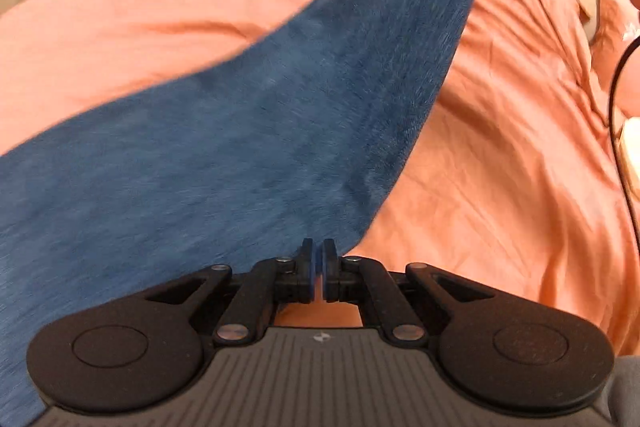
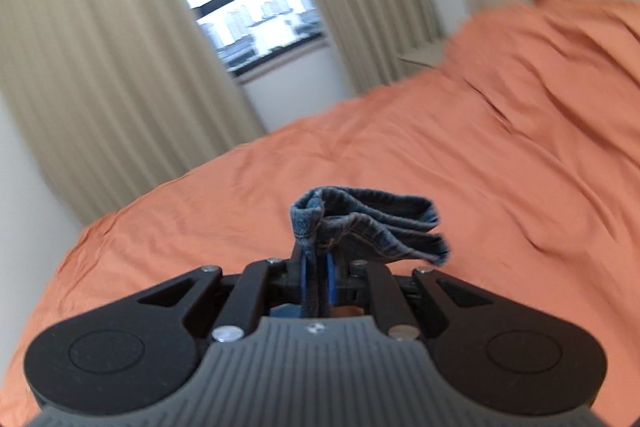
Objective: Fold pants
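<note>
We hold the blue pants (image 1: 280, 115) stretched in the air above the orange bed cover (image 1: 500, 167). Our left gripper (image 1: 319, 267), jaws pressed together, pinches one edge; our right gripper (image 2: 316, 279) pinches the bunched hem above the cover.

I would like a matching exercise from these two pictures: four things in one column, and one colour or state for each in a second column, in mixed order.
Things
1. pants
2. bed cover
3. curtains
4. right gripper

Colour or state
A. beige, hanging beside the window
B. shut on a bunched denim edge
C. orange, wrinkled
D. blue, stretched between both grippers

Pairs: 1-D, 2-C, 3-A, 4-B
</note>
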### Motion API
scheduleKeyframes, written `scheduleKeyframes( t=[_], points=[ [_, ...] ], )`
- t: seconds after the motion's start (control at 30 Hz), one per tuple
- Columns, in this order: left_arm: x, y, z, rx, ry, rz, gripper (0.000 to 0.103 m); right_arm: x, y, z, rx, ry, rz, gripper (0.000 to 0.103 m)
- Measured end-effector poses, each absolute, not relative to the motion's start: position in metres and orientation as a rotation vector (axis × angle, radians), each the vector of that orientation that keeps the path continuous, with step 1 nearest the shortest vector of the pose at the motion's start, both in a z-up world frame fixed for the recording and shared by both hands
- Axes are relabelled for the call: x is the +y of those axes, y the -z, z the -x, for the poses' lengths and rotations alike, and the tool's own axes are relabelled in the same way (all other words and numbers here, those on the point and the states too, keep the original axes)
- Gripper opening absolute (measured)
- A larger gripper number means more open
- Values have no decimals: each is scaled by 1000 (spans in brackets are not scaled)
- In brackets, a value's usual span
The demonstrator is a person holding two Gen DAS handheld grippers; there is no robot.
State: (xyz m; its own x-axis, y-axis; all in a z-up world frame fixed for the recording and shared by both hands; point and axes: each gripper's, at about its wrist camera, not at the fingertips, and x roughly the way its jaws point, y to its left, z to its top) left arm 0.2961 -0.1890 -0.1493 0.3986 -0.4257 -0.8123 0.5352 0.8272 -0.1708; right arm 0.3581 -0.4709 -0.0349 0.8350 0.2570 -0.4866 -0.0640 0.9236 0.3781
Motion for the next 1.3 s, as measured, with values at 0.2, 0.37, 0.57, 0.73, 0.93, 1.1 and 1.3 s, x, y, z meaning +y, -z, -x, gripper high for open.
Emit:
scheduleKeyframes(
  t=[0.2,0.37,0.57,0.73,0.93,1.1,1.3],
  points=[
    [-87,107,-274,904,503,5,3,-350,5,-359,533,-294,-204,5],
    [0,94,-259,887,375,104,3,-246,36,-359,599,-368,-111,5],
    [72,103,-245,904,280,232,13,-147,142,-345,812,-458,19,5],
    [101,118,-250,917,275,375,42,-116,190,-328,924,-462,83,20],
    [104,140,-280,926,325,511,59,-131,175,-323,961,-545,-41,46],
    [95,159,-309,945,329,565,61,-181,151,-319,904,-523,-108,48],
    [82,165,-335,961,321,496,61,-237,154,-337,868,-312,93,22]
  ],
)
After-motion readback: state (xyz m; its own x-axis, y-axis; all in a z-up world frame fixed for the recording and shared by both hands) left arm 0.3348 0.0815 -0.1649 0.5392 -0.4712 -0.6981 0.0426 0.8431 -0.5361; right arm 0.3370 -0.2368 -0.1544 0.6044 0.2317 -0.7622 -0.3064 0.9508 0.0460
